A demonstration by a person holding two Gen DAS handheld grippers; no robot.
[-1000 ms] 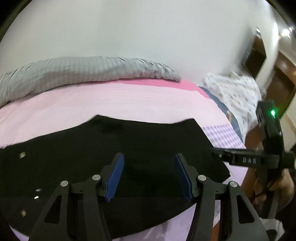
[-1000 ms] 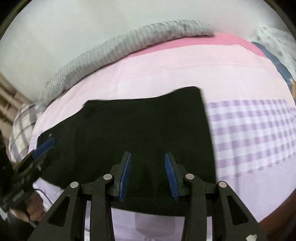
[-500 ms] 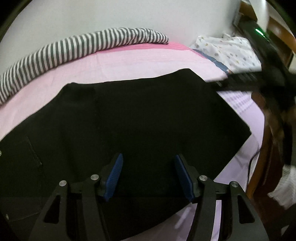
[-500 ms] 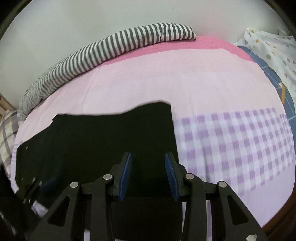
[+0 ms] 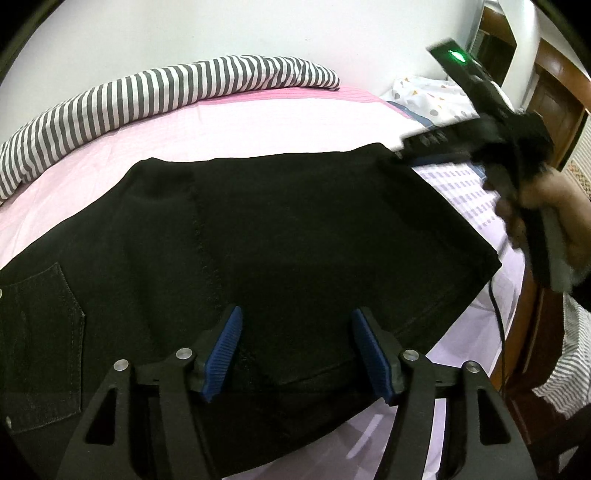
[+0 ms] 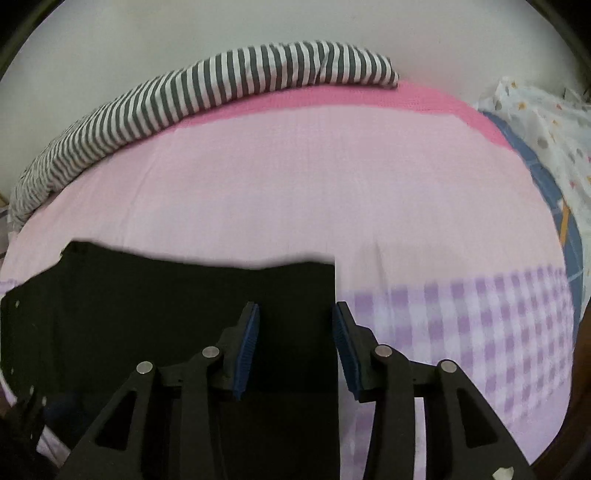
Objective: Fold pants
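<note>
Left wrist view, pants (image 5: 295, 236) cut off left, both hand-held grippers (image 5: 295, 354) (image 6: 295, 350) apart.

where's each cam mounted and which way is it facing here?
Left wrist: on the left gripper, facing across the black pants on the bed; shows its open fingers, plus the right gripper and hand.
Right wrist: on the right gripper, over the pants' right edge; open fingers show.
Shared: pants, bed, striped blanket, white wall.
</note>
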